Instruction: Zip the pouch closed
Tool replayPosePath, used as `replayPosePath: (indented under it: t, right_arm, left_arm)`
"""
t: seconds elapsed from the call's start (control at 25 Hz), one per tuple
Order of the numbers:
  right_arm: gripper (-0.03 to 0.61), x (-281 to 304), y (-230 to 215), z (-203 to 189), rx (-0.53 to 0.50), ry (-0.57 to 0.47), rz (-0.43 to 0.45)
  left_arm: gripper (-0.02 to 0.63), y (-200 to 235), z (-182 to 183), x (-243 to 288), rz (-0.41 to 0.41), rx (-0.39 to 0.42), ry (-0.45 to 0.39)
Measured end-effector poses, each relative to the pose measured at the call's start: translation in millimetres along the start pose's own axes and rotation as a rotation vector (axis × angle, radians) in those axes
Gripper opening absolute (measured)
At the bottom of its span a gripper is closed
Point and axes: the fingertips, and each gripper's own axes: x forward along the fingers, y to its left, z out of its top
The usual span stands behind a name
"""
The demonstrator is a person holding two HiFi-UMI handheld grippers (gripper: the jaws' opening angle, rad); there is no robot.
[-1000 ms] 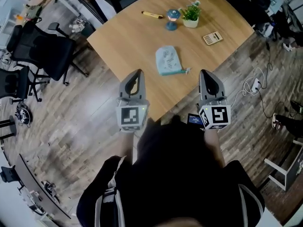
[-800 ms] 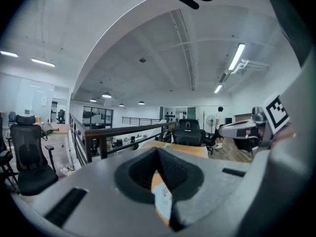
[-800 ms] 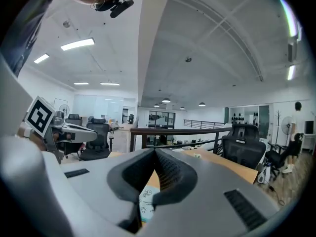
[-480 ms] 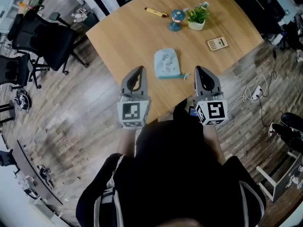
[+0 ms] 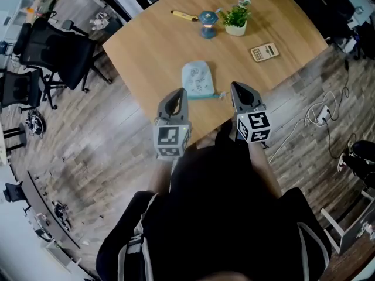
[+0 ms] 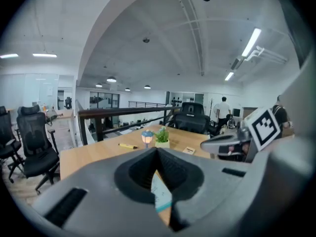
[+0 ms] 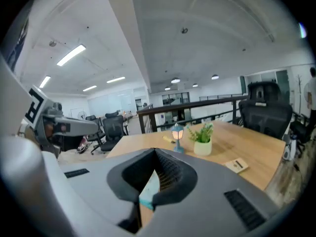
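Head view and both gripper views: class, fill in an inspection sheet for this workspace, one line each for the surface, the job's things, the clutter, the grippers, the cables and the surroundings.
Surface: wooden table with a rounded corner.
Job's things: light blue pouch lying flat near the table's near edge; the zip is too small to tell whether it is open.
Clutter: yellow pen, small blue lamp, potted plant and calculator, all on the far side.
Grippers: left gripper and right gripper both shut and holding nothing, either side of the pouch's near end.
Cables: white cable loose on the floor, right of the table.
Surroundings: black office chairs on the left.
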Motion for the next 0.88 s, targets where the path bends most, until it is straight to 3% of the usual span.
replayPosePath:
  t: [0.2, 0.36, 0.52, 0.68, 0.88]
  right_arm:
    - [0.015, 55.5, -8.8, -143.3, 0.092, 0.389, 0.124]
    - [0.014, 81.0, -15.7, -210.1, 0.133, 0.581, 0.176]
    - [0.015, 89.8, -24.6, -229.4, 0.149, 0.641, 0.163]
    - [0.015, 98.4, -24.8, -233.8, 0.147, 0.679, 0.158]
    - [0.015, 100.4, -24.2, -234.7, 0.215, 0.685, 0.191]
  left_arm:
    - [-0.002, -25.3, -33.1, 13.1, -0.034, -0.057, 0.086]
    - [-0.002, -43.6, -62.2, 17.7, -0.08, -0.078, 0.164]
    - [-0.002, -62.0, -120.6, 35.0, -0.117, -0.082, 0.352]
    - [-0.002, -90.9, -177.3, 60.7, -0.208, -0.083, 0.531]
    - [0.0, -114.6, -224.6, 104.7, -0.236, -0.158, 0.672]
